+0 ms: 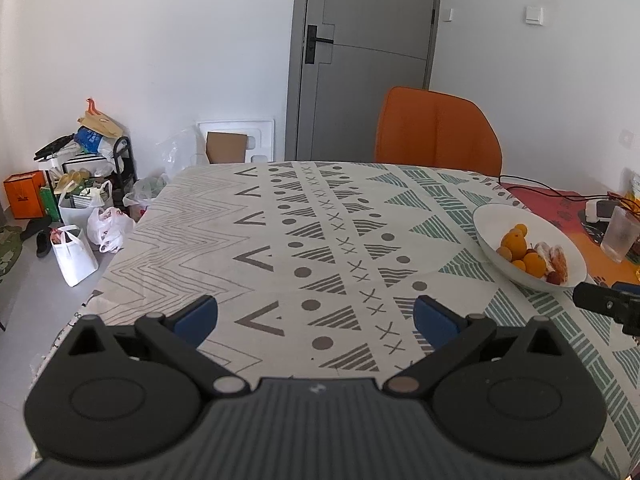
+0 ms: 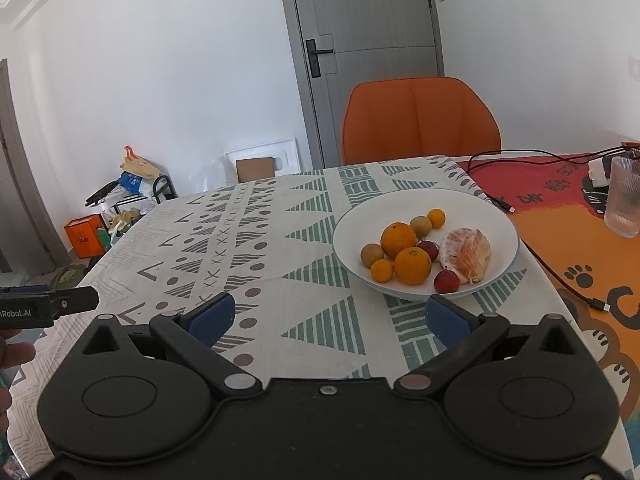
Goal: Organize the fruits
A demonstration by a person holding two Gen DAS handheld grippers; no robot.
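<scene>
A white bowl (image 2: 425,240) of oranges (image 2: 412,265), lychees (image 2: 446,281) and a peeled pomelo piece (image 2: 465,255) sits on the patterned worktop (image 2: 256,248) before an orange chair (image 2: 420,120); the right gripper (image 2: 330,316) hovers just short of it, fingers spread and empty; the left gripper (image 1: 316,316), fingers likewise spread, hangs over bare cloth, the bowl off to its right

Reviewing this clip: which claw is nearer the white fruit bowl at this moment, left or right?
Right. The right claw sits open just short of the white bowl, its rim directly ahead. The left claw, also open, hovers over bare tablecloth with the bowl off to its right.
</scene>
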